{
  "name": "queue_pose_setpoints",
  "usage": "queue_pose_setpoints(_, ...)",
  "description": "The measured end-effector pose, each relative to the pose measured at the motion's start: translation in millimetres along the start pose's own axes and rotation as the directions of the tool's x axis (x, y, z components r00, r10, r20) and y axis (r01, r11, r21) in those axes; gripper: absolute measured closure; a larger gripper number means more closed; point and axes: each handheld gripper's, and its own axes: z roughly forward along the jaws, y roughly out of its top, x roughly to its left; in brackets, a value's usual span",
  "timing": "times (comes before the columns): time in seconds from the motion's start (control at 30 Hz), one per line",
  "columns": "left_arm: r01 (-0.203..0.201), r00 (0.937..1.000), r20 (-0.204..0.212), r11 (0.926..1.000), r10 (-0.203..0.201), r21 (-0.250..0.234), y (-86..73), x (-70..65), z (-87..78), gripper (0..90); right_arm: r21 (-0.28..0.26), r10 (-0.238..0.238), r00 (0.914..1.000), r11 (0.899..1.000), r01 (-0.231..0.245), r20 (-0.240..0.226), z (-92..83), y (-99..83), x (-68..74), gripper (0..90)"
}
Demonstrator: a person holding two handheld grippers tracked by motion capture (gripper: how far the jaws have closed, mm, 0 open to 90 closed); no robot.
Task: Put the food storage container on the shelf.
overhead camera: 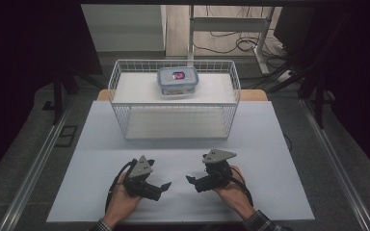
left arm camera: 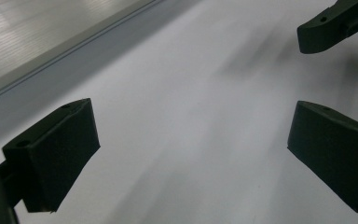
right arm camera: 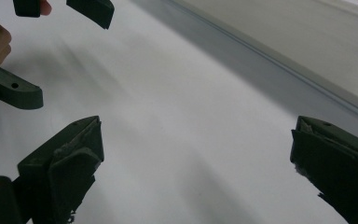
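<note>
nothing appears begun: the lidded container (overhead camera: pixel 178 81) is seen untouched in the wire basket (overhead camera: pixel 120 86) by the desk's far edge, while the left gripper (overhead camera: pixel 160 188) and right gripper (overhead camera: pixel 193 182) are held wide open and empty near the front edge.

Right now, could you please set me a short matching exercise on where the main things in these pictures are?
Things:
1. wire basket
2. lidded box
3. left claw
4. right claw

Places:
A. inside the basket, toward its far side
B. near edge of the table, in the hand at left, open
C. far half of the table, in the middle
D. near edge of the table, in the hand at right, open

Pairs: 1-C, 2-A, 3-B, 4-D
</note>
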Motion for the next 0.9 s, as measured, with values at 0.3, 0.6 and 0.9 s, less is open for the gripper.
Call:
queue_pose_setpoints(0.3,0.004,1.0000,-0.009,0.9998,-0.003,0.020,-7.2,-2.0,-4.7,1.3,0.019,-0.013,0.9999,1.000,0.013,0.008,-6.5,-10.0,4.5,2.4)
queue_pose_setpoints(0.6,0.016,0.9998,-0.013,0.9990,-0.015,0.041,-15.6,-2.2,-12.6,1.4,0.022,-0.008,0.9999,1.000,0.007,0.015,-16.2,-17.3,3.3,2.5)
queue_pose_setpoints(0.9,0.040,0.9989,-0.028,0.9979,-0.039,0.051,-25.2,3.7,-26.0,1.4,0.011,0.013,0.9995,1.000,-0.013,0.030,-26.5,-24.0,-1.8,2.1)
